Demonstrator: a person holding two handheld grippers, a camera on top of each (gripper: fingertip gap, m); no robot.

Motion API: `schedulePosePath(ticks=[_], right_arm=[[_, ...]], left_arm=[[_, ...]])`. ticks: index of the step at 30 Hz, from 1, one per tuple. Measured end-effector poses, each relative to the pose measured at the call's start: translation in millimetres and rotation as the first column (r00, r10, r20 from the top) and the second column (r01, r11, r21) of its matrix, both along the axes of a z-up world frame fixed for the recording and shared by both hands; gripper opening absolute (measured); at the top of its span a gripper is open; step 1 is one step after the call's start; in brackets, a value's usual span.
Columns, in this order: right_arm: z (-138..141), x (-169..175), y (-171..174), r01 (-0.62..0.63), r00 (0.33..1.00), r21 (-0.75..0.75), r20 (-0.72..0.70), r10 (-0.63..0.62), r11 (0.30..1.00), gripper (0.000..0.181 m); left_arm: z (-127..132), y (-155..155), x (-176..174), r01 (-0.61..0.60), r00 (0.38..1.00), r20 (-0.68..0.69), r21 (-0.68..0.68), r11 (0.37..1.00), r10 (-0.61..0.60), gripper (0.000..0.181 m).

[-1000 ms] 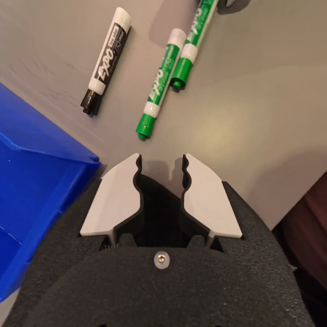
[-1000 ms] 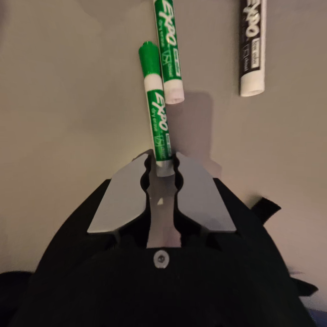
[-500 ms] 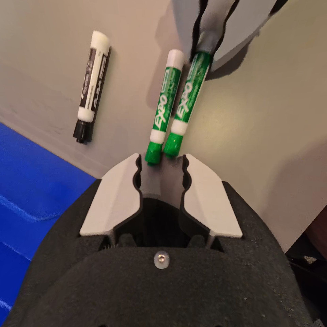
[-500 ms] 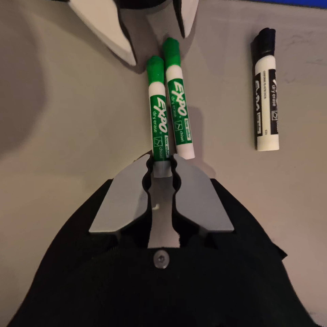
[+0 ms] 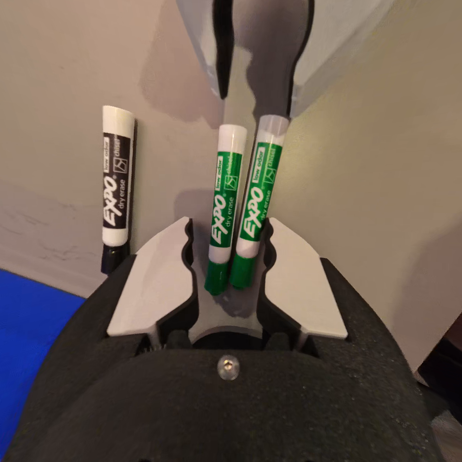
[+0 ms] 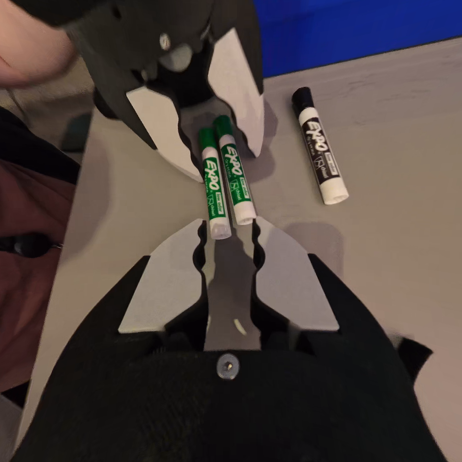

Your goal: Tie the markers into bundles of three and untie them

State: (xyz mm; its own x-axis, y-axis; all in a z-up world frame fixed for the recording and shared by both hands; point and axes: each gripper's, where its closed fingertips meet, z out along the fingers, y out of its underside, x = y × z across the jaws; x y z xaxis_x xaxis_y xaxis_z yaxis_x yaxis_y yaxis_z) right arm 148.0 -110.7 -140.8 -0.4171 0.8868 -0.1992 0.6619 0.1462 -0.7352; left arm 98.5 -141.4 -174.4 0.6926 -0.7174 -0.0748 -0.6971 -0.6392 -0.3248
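Note:
Two green markers [image 5: 225,200] [image 5: 262,190] lie side by side on the grey table, caps toward my left gripper. My left gripper [image 5: 228,222] is open and straddles their cap ends. A black marker [image 5: 117,185] lies apart to the left. My right gripper [image 5: 256,106] faces them from the far end. In the right wrist view my right gripper [image 6: 228,222] is open, with the white end of one green marker [image 6: 213,182] just inside its tips and the other green marker [image 6: 235,170] beside it. The left gripper [image 6: 228,166] and the black marker [image 6: 320,147] show beyond.
A blue bin [image 5: 37,312] stands beside the table at my left gripper's side and also shows in the right wrist view [image 6: 350,30]. A person's hand [image 6: 30,50] holds the left gripper. The table edge and the person's clothing [image 6: 30,200] are at the left. Spacing between my two grippers at the tips: around 8 centimeters.
My left gripper has moved forward until the two green caps sit between its fingers. My right gripper has opened and let go of the green marker it held.

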Motion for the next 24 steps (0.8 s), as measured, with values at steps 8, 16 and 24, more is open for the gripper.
schedulePosePath(ticks=[8,16,24], right_arm=[[-3.3,1.5,11.6,0.01,0.997,-0.171,0.081,0.004,0.985,0.039],[-17.6,-3.3,4.5,-0.001,0.956,-0.282,0.282,0.083,0.959,0.043],[-19.9,-8.2,-9.4,-0.112,0.885,-0.419,0.371,0.282,0.901,0.041]], left_arm=[[-4.1,-2.7,1.9,0.085,0.996,-0.007,-0.126,0.988,-0.086,0.038],[-2.5,-7.5,1.3,0.169,0.983,-0.029,-0.269,0.948,-0.183,0.037],[-4.3,-10.1,6.1,0.177,0.981,-0.055,-0.139,0.974,-0.186,0.038]])
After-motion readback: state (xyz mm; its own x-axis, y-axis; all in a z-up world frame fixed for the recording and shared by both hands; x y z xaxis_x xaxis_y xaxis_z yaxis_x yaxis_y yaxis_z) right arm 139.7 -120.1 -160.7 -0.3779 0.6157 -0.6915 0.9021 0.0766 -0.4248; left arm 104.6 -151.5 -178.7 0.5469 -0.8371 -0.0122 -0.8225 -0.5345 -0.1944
